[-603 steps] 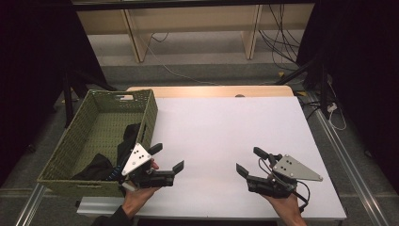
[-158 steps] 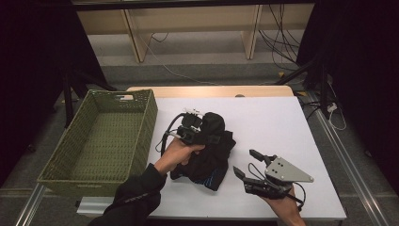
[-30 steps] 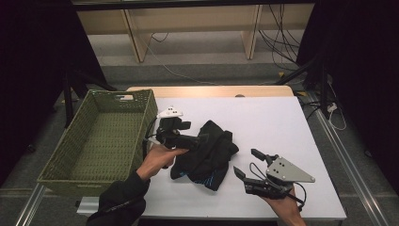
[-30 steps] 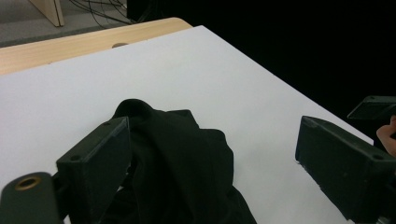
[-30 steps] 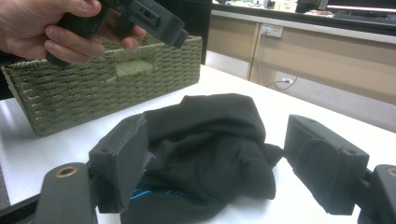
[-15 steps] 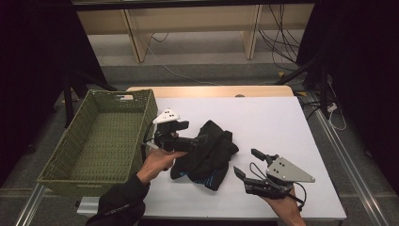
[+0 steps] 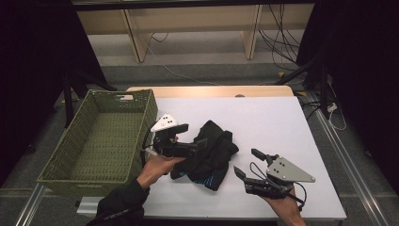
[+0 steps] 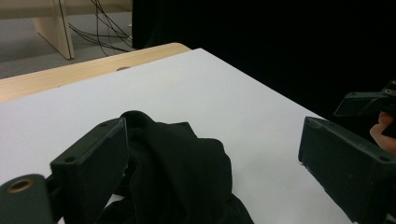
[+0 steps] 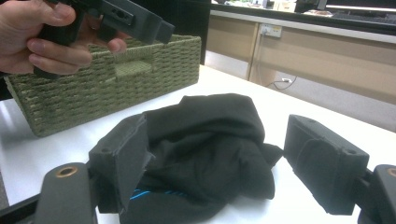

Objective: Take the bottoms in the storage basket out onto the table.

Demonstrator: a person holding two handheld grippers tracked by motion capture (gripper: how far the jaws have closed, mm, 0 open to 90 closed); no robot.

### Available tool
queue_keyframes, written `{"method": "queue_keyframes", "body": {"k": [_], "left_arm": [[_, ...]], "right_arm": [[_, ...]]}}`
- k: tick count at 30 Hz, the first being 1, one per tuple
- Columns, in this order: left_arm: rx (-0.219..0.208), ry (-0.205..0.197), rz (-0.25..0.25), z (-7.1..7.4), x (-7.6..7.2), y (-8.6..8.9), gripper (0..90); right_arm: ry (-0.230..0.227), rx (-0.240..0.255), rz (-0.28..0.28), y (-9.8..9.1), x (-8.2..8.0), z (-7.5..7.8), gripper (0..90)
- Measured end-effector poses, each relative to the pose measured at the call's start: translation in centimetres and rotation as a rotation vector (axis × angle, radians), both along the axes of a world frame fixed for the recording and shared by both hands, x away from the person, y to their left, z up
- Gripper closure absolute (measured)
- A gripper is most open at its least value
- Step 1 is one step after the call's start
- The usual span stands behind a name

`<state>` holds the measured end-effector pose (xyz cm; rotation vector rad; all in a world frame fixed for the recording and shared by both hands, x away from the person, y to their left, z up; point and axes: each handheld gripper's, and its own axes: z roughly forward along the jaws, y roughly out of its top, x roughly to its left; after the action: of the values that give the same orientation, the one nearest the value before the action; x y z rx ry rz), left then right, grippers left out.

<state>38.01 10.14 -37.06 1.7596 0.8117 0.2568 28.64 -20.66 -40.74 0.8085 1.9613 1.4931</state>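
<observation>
A crumpled black garment [image 7: 211,150] with a blue stripe lies heaped on the white table [image 7: 263,117], right of a green woven basket [image 7: 84,181]. My left gripper [image 7: 190,136] hovers open at the garment's left edge, jaws wide apart and holding nothing. In the left gripper view the cloth [image 8: 177,168] sits low between the jaws of the left gripper [image 8: 215,140], nearer one jaw. My right gripper [image 7: 248,162] is open just right of the heap, pointing at it. In the right gripper view the garment [image 9: 210,140] lies just ahead of the right gripper [image 9: 219,133].
The basket [image 9: 107,84] stands at the table's left side, its inside bare. The left gripper [image 9: 135,18] and its hand hang above the basket's near corner in the right gripper view. The table's far half and right side are open white surface. Cables and shelving lie beyond the table.
The garment went from the basket to the table and lies released. Over the last second the left gripper drew back a little toward the basket. The right gripper has stayed put.
</observation>
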Motion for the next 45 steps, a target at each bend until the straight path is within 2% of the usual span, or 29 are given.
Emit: {"method": "queue_keyframes", "body": {"k": [4, 12, 25, 31, 40, 45], "left_arm": [[-0.017, -0.013, 0.005, -0.2, -0.4, 0.3, 8.1], [-0.011, -0.029, 0.006, -0.8, -1.0, 0.6, 8.1], [-0.05, -0.069, 0.061, -1.2, -1.8, 2.3, 7.5], [-0.051, -0.068, 0.073, -1.7, -2.2, 2.8, 7.1], [-0.046, -0.089, 0.078, -2.1, -2.8, 3.2, 6.6], [-0.027, -0.093, 0.086, -2.5, -3.0, 3.2, 6.4]], "right_arm": [[0.0, 0.001, 0.0, 0.0, 0.0, 0.0, 23.3], [0.001, 0.001, 0.0, 0.0, 0.0, 0.0, 23.2], [0.0, 0.0, -0.001, 0.0, -0.1, 0.0, 23.1], [0.001, -0.001, -0.001, 0.0, -0.1, 0.0, 23.1], [0.002, 0.001, -0.001, 0.0, -0.1, 0.0, 23.0], [0.005, 0.0, 0.0, 0.0, -0.1, 0.0, 23.0]]}}
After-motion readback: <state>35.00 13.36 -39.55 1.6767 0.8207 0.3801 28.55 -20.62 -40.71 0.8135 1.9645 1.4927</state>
